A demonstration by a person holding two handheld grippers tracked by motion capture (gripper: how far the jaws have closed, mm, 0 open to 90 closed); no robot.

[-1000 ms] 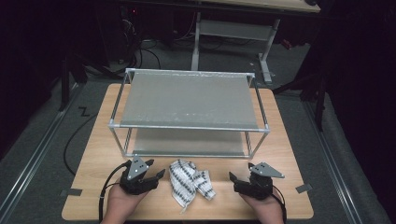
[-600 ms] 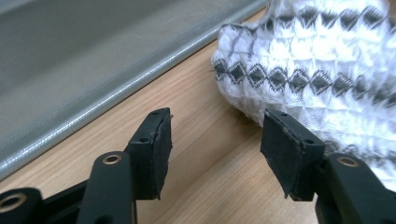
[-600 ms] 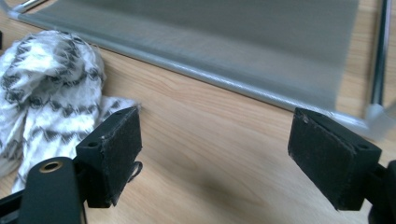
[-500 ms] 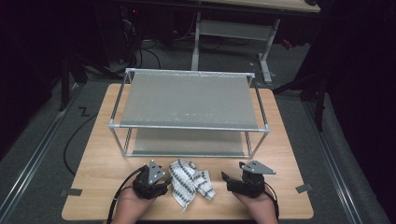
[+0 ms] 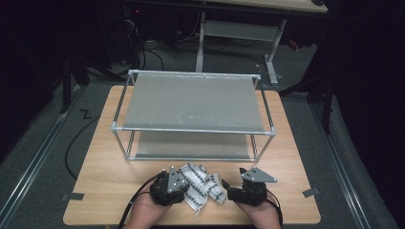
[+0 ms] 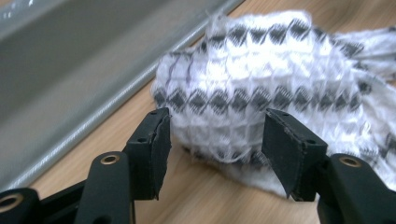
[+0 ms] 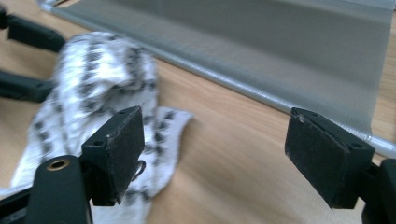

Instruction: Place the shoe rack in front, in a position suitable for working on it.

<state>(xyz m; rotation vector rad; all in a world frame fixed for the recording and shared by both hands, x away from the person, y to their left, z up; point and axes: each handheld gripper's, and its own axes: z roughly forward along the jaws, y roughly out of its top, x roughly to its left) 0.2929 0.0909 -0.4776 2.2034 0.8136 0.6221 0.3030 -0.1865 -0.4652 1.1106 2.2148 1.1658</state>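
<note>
A wire shelf rack [image 5: 193, 114] blocked the table [image 5: 95, 191] toward twelve o'clock; bare wood lay open at nine and three o'clock of the crumpled cloth [image 5: 200, 183].

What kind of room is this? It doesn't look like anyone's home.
Probably a lab or workshop set up for recording. A bare wooden table holds a metal-framed two-tier shelf and a patterned cloth, another desk frame stands behind, and cables trail across the carpeted floor.

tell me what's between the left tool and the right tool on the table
A crumpled white cloth with dark diamond marks lies between the left tool and the right tool, plain in the high view.
</note>
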